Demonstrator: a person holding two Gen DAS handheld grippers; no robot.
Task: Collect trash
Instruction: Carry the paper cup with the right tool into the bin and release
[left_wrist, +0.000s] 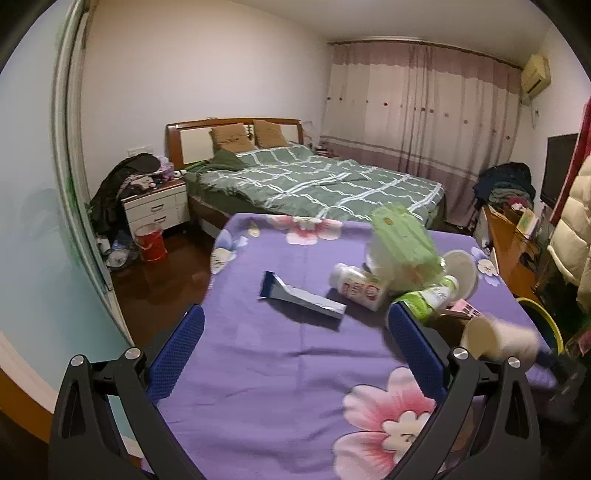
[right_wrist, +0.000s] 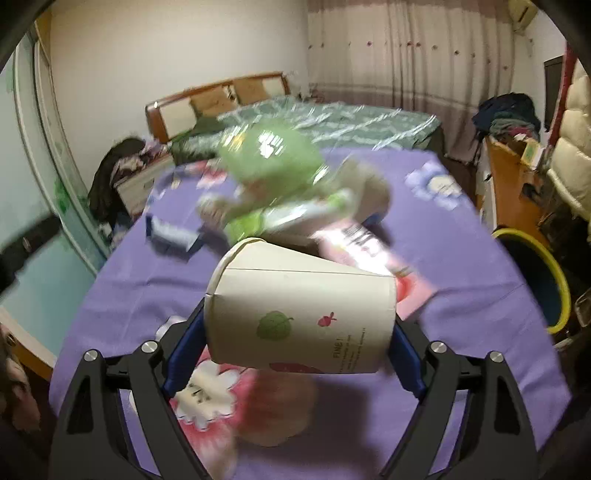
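A cream paper cup (right_wrist: 295, 295) with a green leaf print lies sideways between the blue pads of my right gripper (right_wrist: 297, 319), which is shut on it just above the purple floral tablecloth (right_wrist: 461, 295). The same cup (left_wrist: 495, 338) shows blurred at the right of the left wrist view. My left gripper (left_wrist: 295, 314) is open over the cloth with nothing between its fingers. Ahead of it lie a flattened blue-and-white pack (left_wrist: 301, 295), a white bottle with a red label (left_wrist: 360, 284), a green tissue pack (left_wrist: 402, 243), a green-and-white bottle (left_wrist: 432, 295) and a pink carton (left_wrist: 465, 308).
A dark bin with a yellow rim (right_wrist: 535, 277) stands by the table's right edge. A white round lid (left_wrist: 461, 271) leans behind the bottles. Beyond the table are a bed with a green quilt (left_wrist: 314, 181), a white nightstand (left_wrist: 155, 210) and a red bucket (left_wrist: 149, 242).
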